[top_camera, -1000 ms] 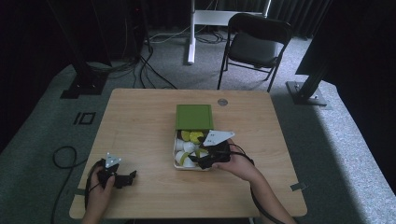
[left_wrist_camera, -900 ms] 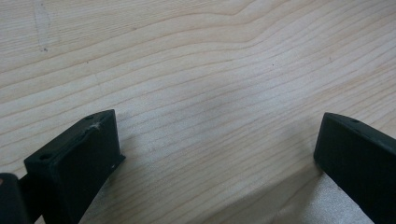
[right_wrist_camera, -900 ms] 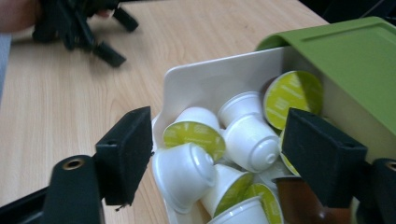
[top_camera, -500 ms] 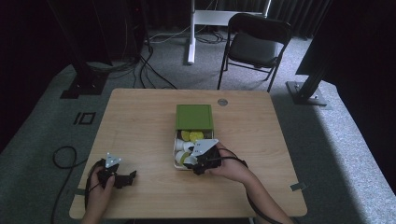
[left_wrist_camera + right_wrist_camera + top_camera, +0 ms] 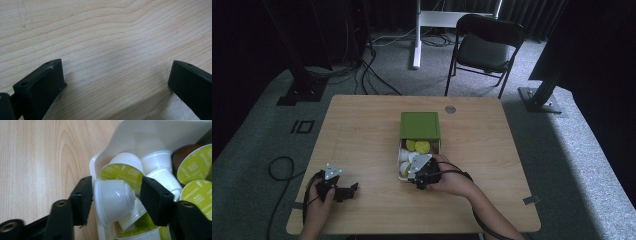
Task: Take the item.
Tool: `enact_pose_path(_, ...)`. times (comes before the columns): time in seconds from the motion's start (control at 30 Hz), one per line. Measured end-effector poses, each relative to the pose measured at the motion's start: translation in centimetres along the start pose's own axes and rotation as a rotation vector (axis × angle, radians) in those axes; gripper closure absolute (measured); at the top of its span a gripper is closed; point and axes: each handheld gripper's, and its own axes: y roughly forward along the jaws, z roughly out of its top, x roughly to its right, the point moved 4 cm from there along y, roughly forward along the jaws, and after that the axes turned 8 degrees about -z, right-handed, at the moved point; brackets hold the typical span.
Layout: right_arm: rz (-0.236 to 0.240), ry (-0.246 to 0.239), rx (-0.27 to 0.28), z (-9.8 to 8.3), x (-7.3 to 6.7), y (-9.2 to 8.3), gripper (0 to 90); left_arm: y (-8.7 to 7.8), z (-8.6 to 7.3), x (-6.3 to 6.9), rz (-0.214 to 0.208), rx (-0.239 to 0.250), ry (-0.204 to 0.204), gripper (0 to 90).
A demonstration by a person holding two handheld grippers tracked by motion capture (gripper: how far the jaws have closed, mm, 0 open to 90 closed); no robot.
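A white tray (image 5: 125,135) of coffee capsules stands mid-table, its green lid (image 5: 419,125) lying open behind it. My right gripper (image 5: 116,200) is shut on a white capsule (image 5: 112,200) that lies sideways over the tray's left rim, its flat end against the left jaw and its dome toward the right jaw. In the high view the right gripper (image 5: 413,177) is at the tray's (image 5: 400,167) near left corner. More capsules with green foil tops (image 5: 192,167) fill the tray. My left gripper (image 5: 117,82) is open over bare wood, at the table's near left (image 5: 348,191).
A brown capsule (image 5: 185,152) lies deep in the tray. A round grommet (image 5: 450,109) sits in the table's far edge. A folding chair (image 5: 484,47) and a white stand (image 5: 417,35) are on the floor behind the table. Cables trail off the table's left.
My right gripper has moved left from the tray's right side to its near left corner and now has a white capsule between its jaws. The left gripper has stayed put.
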Motion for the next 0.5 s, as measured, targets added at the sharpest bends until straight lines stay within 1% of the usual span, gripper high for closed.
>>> enact_pose_path(0.1,0.009,-0.002,-0.017,0.05,-0.06,0.13,45.3,0.0,0.0,0.0,0.0,0.0,0.0,1.3)
enact_pose_path(0.13,0.014,0.006,-0.027,0.08,0.07,0.22,48.0,0.01,0.01,0.02,0.0,0.002,-0.003,1.3)
enact_pose_path(0.17,0.014,0.006,-0.027,0.08,0.07,0.22,48.0,0.01,0.01,0.02,0.0,0.002,-0.003,1.3)
enact_pose_path(0.2,0.022,0.03,-0.035,0.1,0.21,0.21,48.1,0.02,0.01,0.01,0.0,0.003,-0.001,1.4)
enact_pose_path(0.23,0.023,0.036,-0.038,0.13,0.31,0.23,48.9,0.02,0.01,0.01,0.0,0.003,-0.002,1.3)
enact_pose_path(0.27,0.018,0.038,-0.041,0.12,0.41,0.27,50.1,0.02,0.0,0.01,0.0,0.003,-0.001,1.3)
enact_pose_path(0.33,0.024,0.057,-0.049,0.15,0.58,0.34,50.7,0.02,0.0,0.01,0.0,0.003,-0.001,1.3)
enact_pose_path(0.4,0.012,0.044,-0.06,0.12,0.66,0.48,51.2,0.01,0.0,0.01,0.0,0.002,-0.001,1.4)
enact_pose_path(0.43,0.011,0.059,-0.063,0.15,0.67,0.57,51.1,0.02,0.01,0.01,0.0,0.003,-0.001,1.3)
enact_pose_path(0.5,0.007,0.064,-0.071,0.21,0.67,0.69,51.4,0.02,0.01,0.01,0.0,0.003,-0.001,1.4)
